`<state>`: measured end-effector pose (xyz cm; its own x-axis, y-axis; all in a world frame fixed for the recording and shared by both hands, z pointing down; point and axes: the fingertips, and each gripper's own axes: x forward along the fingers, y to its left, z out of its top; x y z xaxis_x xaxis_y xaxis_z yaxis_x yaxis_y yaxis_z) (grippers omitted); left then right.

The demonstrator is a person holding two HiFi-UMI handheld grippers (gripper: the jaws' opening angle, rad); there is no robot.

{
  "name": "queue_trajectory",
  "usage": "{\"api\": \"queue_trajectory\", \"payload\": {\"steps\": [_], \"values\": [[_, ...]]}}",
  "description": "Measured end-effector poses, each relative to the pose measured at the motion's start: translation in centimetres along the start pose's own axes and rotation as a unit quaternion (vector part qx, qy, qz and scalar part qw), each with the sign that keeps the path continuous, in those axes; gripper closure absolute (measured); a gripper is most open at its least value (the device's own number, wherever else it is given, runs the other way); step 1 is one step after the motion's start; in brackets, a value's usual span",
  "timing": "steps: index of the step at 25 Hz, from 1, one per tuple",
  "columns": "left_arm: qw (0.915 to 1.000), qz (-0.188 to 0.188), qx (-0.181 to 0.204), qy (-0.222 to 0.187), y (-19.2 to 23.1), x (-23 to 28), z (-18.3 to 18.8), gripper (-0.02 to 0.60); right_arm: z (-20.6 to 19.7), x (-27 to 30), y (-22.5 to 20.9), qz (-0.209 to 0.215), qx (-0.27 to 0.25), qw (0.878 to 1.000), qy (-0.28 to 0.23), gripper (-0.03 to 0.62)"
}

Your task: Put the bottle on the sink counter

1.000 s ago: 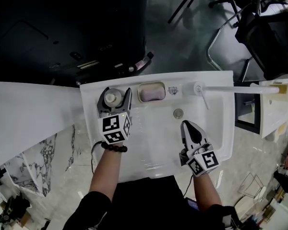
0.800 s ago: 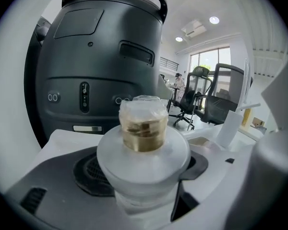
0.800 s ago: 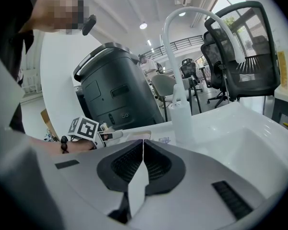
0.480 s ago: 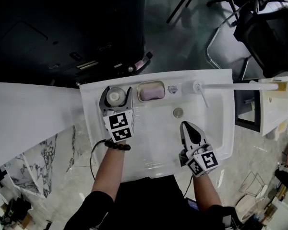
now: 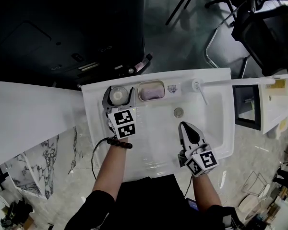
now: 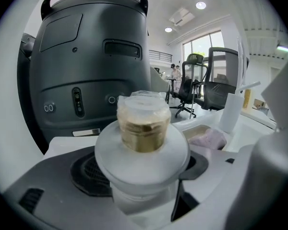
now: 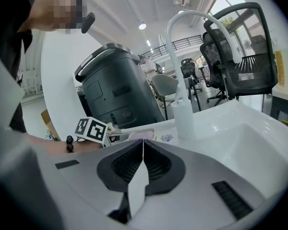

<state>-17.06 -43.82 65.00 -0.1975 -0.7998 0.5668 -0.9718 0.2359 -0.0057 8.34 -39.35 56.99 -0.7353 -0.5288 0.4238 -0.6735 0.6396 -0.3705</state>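
My left claw [image 5: 118,99] is clenched round one squat white plastic bottle with a gold neck and a clear cap [image 6: 143,128], its jaws pressing the body from either side. The bottle stands upright between those jaws, and from above its base looks to be down on the white sink counter surface [image 5: 92,115], at the back corner. I judge the placing nearly done: what is left is to release the bottle and draw the claw back.

My right claw [image 7: 143,145] is clenched on nothing, jaws pressed together, hovering over the basin well to the right of the left claw.

Just right of the bottle sits one rectangular white soap dish holding one pale pink bar [image 5: 151,90]. Ahead of the right claw is one round metal drain [image 5: 178,112], and beyond it one white curved tap [image 5: 198,86]. Past the bottle, behind the counter, looms one large dark grey machine with a top handle [image 6: 86,71].
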Motion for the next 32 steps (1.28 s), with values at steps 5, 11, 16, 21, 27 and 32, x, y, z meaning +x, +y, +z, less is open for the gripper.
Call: {"api": "queue_trajectory", "payload": {"steps": [5,11,16,21,27,32], "values": [[0.9978,-0.053,-0.037,-0.018,-0.2,-0.4,0.4,0.193,0.0,-0.8,0.3,-0.007,0.001,1.000,-0.006,0.562],[0.9924,-0.113,-0.044,-0.022,-0.6,-1.6,-0.2,0.167,-0.1,-2.0,0.9,-0.012,0.001,1.000,-0.022,0.563],[0.9897,-0.133,-0.046,-0.021,-0.1,-3.8,-0.6,0.161,0.8,-2.8,1.8,-0.020,-0.005,0.999,-0.038,0.562],[0.9812,-0.168,-0.080,-0.050,-0.1,-6.9,0.6,0.161,2.1,-3.6,3.2,-0.025,-0.016,0.997,-0.070,0.563],[0.9706,-0.208,-0.106,-0.059,-0.5,-10.2,1.7,0.164,4.7,-5.8,5.5,-0.027,-0.040,0.992,-0.115,0.563],[0.9680,-0.225,-0.100,-0.047,-0.6,-12.2,2.2,0.178,6.3,-7.5,6.1,-0.050,-0.046,0.988,-0.142,0.563]]}}
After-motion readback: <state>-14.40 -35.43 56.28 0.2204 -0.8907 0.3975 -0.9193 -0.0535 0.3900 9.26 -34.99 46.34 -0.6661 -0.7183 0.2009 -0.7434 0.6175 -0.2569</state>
